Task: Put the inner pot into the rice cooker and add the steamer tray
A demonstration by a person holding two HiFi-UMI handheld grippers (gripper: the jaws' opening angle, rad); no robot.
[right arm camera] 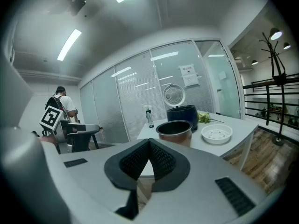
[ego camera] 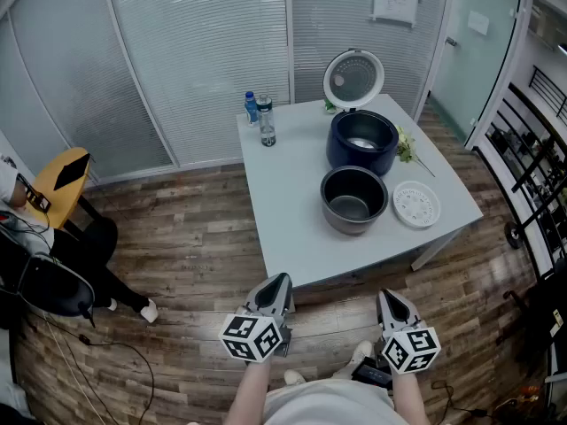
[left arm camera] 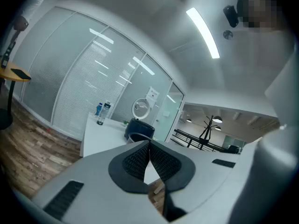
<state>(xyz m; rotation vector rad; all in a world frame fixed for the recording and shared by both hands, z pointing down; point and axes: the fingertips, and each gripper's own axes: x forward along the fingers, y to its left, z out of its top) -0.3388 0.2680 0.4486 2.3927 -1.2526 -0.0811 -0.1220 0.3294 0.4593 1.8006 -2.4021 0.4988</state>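
Observation:
A dark blue rice cooker stands with its round lid up at the far side of a white table. In front of it sits the dark inner pot, and the white steamer tray lies to the pot's right. The pot, tray and cooker show ahead in the right gripper view. My left gripper and right gripper are held short of the table's near edge, both shut and empty. In the left gripper view the cooker peeks above the jaws.
Two bottles stand at the table's far left corner, and green stems lie right of the cooker. A glass partition wall backs the table. A yellow stool and a seated person's legs are to the left on the wood floor.

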